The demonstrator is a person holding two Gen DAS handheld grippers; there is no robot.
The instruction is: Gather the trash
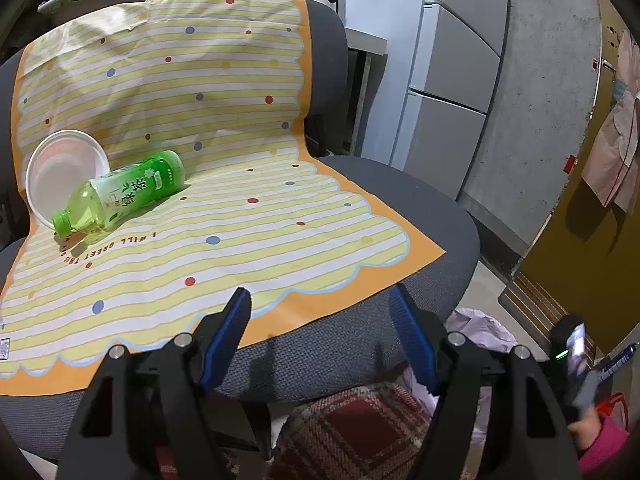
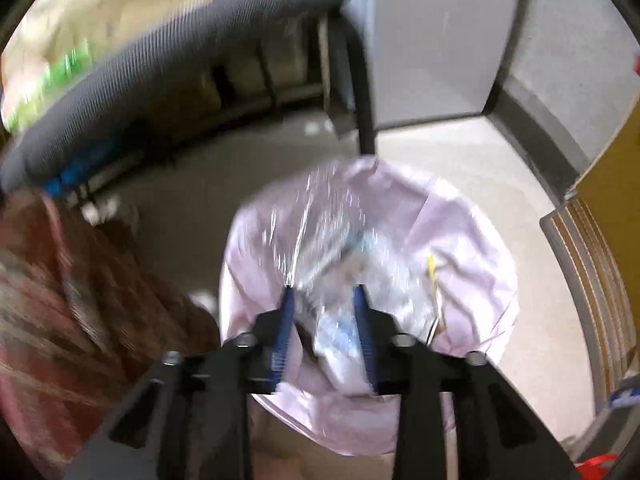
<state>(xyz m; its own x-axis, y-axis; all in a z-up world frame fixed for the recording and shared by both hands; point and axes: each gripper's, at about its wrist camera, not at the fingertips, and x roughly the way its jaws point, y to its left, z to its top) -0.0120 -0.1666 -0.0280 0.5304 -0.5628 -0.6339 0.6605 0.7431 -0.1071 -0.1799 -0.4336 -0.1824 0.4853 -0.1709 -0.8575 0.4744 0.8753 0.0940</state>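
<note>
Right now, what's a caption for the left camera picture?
Open left gripper faces a green bottle and white bowl on a chair.

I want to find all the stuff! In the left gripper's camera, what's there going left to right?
White round plastic bowl → green plastic tea bottle lying on its side → grey fridge → pink clothes hanging on the yellow door.

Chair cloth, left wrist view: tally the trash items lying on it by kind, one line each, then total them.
Green drink bottle, lying on its side: 1
White disposable bowl, tipped up behind the bottle: 1
Total: 2
Both sit on the striped cloth; the left tongs are open, short of them.
</note>
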